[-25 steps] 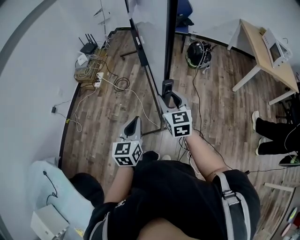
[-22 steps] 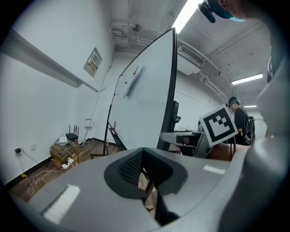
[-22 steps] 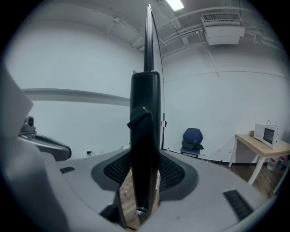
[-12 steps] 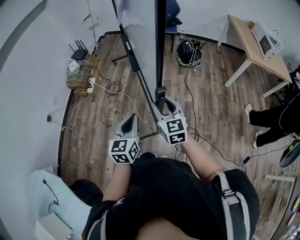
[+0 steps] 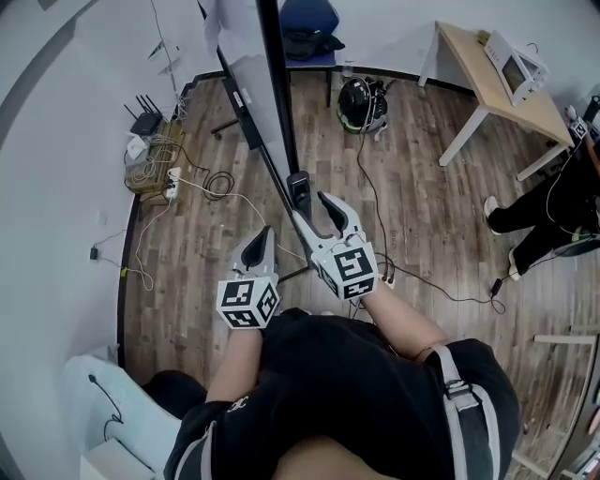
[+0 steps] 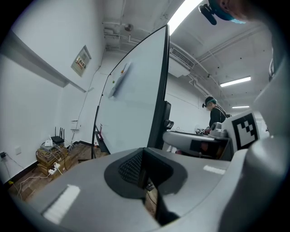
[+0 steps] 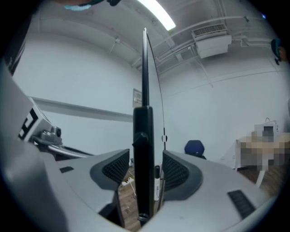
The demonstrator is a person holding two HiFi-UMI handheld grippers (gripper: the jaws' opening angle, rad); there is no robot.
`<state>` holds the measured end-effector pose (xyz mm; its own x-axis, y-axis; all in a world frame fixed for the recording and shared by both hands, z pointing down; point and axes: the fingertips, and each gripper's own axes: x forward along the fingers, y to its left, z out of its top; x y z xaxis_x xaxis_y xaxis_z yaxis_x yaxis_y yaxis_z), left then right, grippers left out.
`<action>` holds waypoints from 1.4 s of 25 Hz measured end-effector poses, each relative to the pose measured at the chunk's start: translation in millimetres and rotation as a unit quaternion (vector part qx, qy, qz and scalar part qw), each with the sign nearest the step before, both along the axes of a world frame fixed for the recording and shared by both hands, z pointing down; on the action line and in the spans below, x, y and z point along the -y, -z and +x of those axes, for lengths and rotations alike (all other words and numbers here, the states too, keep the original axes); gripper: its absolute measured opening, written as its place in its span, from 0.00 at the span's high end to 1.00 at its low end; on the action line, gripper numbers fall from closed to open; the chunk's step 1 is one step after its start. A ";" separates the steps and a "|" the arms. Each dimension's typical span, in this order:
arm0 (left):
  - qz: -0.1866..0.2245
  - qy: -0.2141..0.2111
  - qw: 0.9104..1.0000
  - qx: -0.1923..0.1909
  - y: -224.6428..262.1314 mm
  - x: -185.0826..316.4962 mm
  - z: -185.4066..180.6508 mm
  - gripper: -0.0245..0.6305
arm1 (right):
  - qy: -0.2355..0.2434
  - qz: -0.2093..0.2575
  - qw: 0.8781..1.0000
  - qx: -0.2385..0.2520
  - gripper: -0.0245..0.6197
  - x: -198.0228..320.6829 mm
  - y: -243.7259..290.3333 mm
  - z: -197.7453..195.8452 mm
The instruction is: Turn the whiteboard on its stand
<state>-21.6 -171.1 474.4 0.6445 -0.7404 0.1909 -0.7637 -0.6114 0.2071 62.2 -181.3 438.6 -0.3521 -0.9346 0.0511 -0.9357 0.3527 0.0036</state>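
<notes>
Against the wall at far left, a router (image 5: 145, 120) sits beside a tangle of cables (image 5: 157, 148) on the wood floor (image 5: 211, 244), with a white power strip (image 5: 174, 175) just past them. The left gripper (image 5: 260, 242) hangs low over the floor in front of the person's lap. Its own view shows the jaws pressed together with nothing between them, pointing up at the broad white face of the whiteboard (image 6: 131, 104).

The whiteboard (image 5: 242, 56) stands upright on its stand near the middle of the room, seen from above in the head view, and a black post (image 5: 279, 103) runs down its near edge. The right gripper (image 5: 311, 206) sits just beside the left one and reaches to the bottom of that post. In the right gripper view the jaws are spread to either side of the post (image 7: 143, 149). A thin sliver of background seems to show between each pad and the post, though the wide lens makes contact hard to judge.

Beyond the whiteboard are a blue chair (image 5: 309, 17) and a round black object (image 5: 358, 98) on the floor. Further right stands a light wooden table (image 5: 473, 61), and a person (image 5: 539, 202) in dark clothes is at the right edge.
</notes>
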 end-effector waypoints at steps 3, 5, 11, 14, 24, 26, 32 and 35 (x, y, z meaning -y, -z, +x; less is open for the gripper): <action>0.001 -0.006 1.000 -0.005 1.4 -3.7 7.4 0.95 | -0.044 0.103 0.993 0.026 0.79 -33.2 44.5 31.4; 0.001 -0.012 1.000 -0.006 0.3 -4.4 12.9 0.95 | -0.077 0.132 0.988 0.027 0.95 -45.3 62.0 51.8; 0.001 -0.029 1.000 -0.010 1.6 -9.8 29.9 0.95 | -0.099 0.053 0.993 0.046 0.95 -49.3 25.7 82.1; -0.003 -0.034 0.999 -0.007 -2.9 -15.7 32.5 0.95 | -0.101 0.001 0.994 0.052 0.95 -57.6 -12.1 79.1; 0.000 -0.032 0.999 -0.001 -2.4 -28.1 26.3 0.95 | -0.096 -0.007 0.995 0.036 0.95 -68.5 -22.8 68.1; -0.001 -0.032 0.999 0.000 -4.4 -32.4 26.5 0.95 | -0.094 -0.004 0.995 0.024 0.95 -71.7 -24.5 65.0; -0.004 -0.029 1.000 0.005 -8.5 -37.0 19.8 0.95 | -0.088 -0.012 0.996 0.023 0.95 -75.2 -30.2 56.7; -0.006 -0.032 0.999 0.008 -9.2 -39.2 19.4 0.95 | -0.083 -0.021 0.996 0.025 0.95 -76.8 -33.4 54.0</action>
<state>-2.2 -131.8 483.7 0.6876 -0.6949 0.2105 -0.7260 -0.6572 0.2023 116.3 -104.6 472.1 -0.1959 -0.9775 0.0785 -0.9798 0.1919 -0.0555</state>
